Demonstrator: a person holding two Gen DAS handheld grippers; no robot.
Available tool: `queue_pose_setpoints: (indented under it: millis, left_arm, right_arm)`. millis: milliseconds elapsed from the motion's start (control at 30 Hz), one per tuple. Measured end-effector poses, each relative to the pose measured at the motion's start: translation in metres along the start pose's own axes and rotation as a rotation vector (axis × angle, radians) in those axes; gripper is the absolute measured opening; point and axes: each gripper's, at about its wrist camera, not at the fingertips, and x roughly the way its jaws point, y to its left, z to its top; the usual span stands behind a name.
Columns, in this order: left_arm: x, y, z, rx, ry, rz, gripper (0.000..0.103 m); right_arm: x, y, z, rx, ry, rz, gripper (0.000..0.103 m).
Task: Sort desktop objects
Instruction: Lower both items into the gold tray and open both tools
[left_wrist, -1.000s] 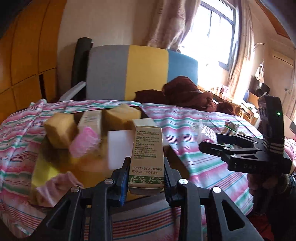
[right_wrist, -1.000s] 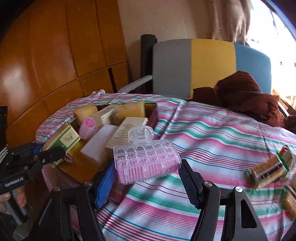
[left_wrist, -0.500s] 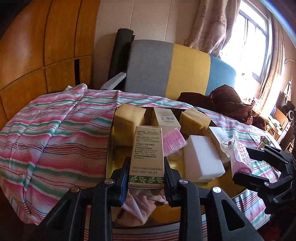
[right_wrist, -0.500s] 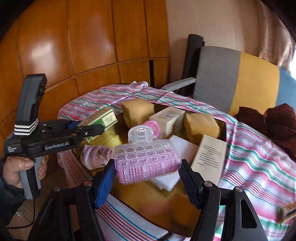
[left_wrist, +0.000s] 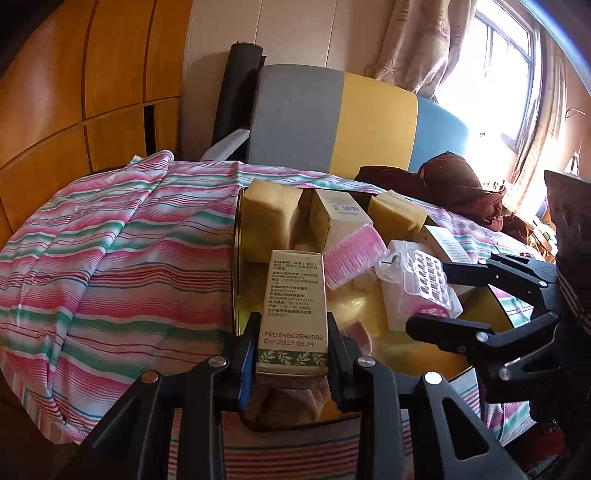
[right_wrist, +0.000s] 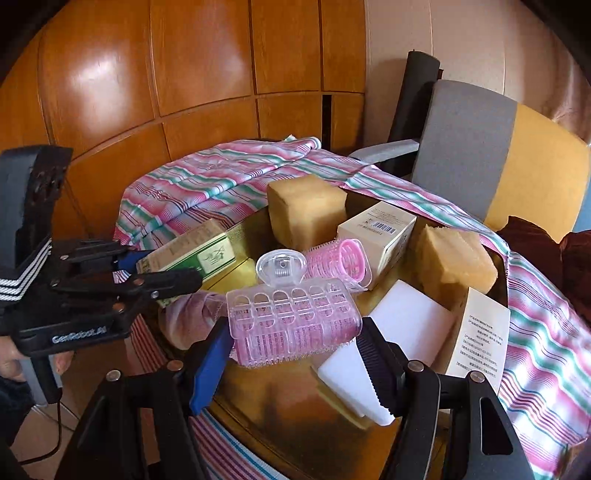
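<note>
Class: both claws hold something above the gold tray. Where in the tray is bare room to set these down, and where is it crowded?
Bare gold tray shows near its front edge, bordered by the white sponge block and the pink cloth. A narrower strip runs along the left rim, before the tan sponge. The back is crowded: sponges, cream carton, pink roller.

The gold tray (right_wrist: 280, 417) has bare floor only along its near edge and in its near left corner. Its far side is blocked by two tan sponge blocks (right_wrist: 306, 210) with a cream box (right_wrist: 380, 236) between them. A pink roller (right_wrist: 340, 262) and a white foam block (right_wrist: 402, 332) crowd the middle, and a pink cloth (right_wrist: 192, 314) lies near left. Left of the tray, the striped cloth (left_wrist: 110, 251) lies open.
</note>
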Motion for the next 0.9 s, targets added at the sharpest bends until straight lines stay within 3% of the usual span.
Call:
queue_pose_setpoints:
  millis: [367,533,600,733,900]
  left_arm:
    - [0.004,0.003,-0.009,-0.041,0.017,-0.009,0.031]
    - [0.003,-0.003,0.009,0.005,-0.013,0.004,0.031]
    - [0.009,-0.007,0.017,0.037,-0.003,0.026,0.031]
    - [0.035,-0.003,0.027,0.007,0.073,0.006,0.031]
    - [0.050,0.003,0.034,-0.012,0.090,0.031,0.031]
  right_arm:
    - [0.028,-0.002,0.005,-0.024,0.069,-0.054,0.070]
    - [0.028,-0.002,0.005,-0.042,0.062,-0.071,0.069]
    - [0.029,-0.001,0.004,-0.046,0.063,-0.073,0.069]
    - [0.031,-0.001,0.006,-0.047,0.061,-0.070,0.070]
    - [0.032,0.000,0.007,-0.051,0.059,-0.056,0.071]
